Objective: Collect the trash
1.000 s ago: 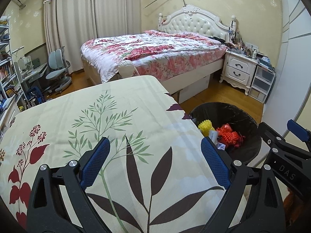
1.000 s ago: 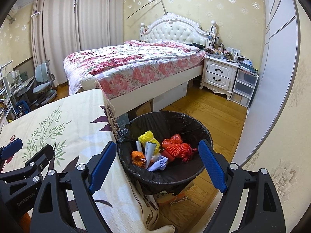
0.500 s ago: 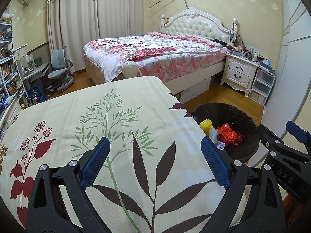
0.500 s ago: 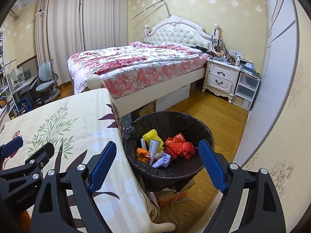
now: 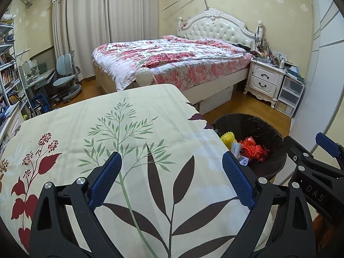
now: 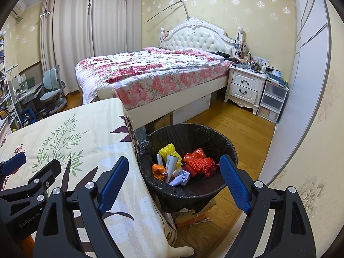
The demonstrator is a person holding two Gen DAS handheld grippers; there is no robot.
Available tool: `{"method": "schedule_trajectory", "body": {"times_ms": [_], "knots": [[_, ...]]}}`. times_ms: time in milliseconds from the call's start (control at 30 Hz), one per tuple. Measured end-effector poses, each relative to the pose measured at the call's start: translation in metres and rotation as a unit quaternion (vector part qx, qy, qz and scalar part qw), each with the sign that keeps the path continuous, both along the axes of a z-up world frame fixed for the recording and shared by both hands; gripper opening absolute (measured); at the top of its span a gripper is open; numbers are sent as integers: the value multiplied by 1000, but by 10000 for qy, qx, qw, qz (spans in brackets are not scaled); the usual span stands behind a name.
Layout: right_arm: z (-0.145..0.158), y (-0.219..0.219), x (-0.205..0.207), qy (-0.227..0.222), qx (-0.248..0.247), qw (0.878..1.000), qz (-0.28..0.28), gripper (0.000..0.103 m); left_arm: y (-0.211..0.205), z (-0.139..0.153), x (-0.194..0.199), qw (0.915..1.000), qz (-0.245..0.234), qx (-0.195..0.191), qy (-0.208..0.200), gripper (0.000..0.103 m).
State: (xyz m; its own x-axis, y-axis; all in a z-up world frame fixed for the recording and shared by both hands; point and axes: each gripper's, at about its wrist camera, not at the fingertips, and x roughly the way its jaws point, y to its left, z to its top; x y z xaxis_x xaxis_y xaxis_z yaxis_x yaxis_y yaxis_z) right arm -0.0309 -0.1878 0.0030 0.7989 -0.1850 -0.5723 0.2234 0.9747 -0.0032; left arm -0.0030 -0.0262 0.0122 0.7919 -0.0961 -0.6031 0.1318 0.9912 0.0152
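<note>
While hovering over the cream tablecloth printed with green sprigs, dark leaves and red flowers (image 5: 137,129), left gripper (image 5: 172,178) with jaws spread wide, blue textured pads (image 5: 106,178) apart and nothing between them. Lower centre of the left wrist view filled by its black frame. Right gripper (image 6: 175,180) likewise gaping (only air between its blue pads), poised in the lower middle of the right wrist view above the round bin lined with a black plastic bag (image 6: 228,148).

Bin standing on the wooden floor (image 6: 232,120), just beside the draped table edge, centre of the right view and lower right of the left view. Inside it, trash already gathered: yellow foam netting (image 6: 169,150), a bundle of red-orange mesh (image 6: 200,161), a crumpled orange wrapper (image 6: 159,171), white paper scraps (image 6: 178,177). Under the bin, an orange-and-white carton, partly hidden.

Farther back, upper centre of both views: bed with a floral pink quilt (image 6: 150,68) and white tufted headboard (image 6: 197,39). White two-drawer nightstand (image 6: 245,86) to the right of it, cluttered on top. Pale curtains (image 6: 86,32) at upper left, a light blue desk chair (image 6: 51,90) at far left.
</note>
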Motion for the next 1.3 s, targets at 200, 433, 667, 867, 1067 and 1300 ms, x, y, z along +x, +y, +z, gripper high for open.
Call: {"method": "schedule_trajectory", "body": {"times_ms": [200, 433, 667, 867, 1067, 1300], "knots": [[0, 0, 0, 4, -2, 10000, 2, 84, 3, 1, -3, 10000, -1, -19, 13, 92], [0, 2, 0, 3, -3, 10000, 5, 84, 4, 1, -3, 10000, 2, -26, 24, 92], [0, 2, 0, 3, -4, 10000, 4, 84, 4, 1, -4, 10000, -1, -28, 21, 92], [-1, 2, 0, 4, -5, 10000, 4, 84, 5, 1, -4, 10000, 5, -31, 29, 92], [-1, 2, 0, 0, -8, 10000, 4, 84, 5, 1, -4, 10000, 4, -19, 19, 92], [-1, 3, 0, 2, -10, 10000, 6, 84, 7, 0, -8, 10000, -5, -38, -27, 92]]}}
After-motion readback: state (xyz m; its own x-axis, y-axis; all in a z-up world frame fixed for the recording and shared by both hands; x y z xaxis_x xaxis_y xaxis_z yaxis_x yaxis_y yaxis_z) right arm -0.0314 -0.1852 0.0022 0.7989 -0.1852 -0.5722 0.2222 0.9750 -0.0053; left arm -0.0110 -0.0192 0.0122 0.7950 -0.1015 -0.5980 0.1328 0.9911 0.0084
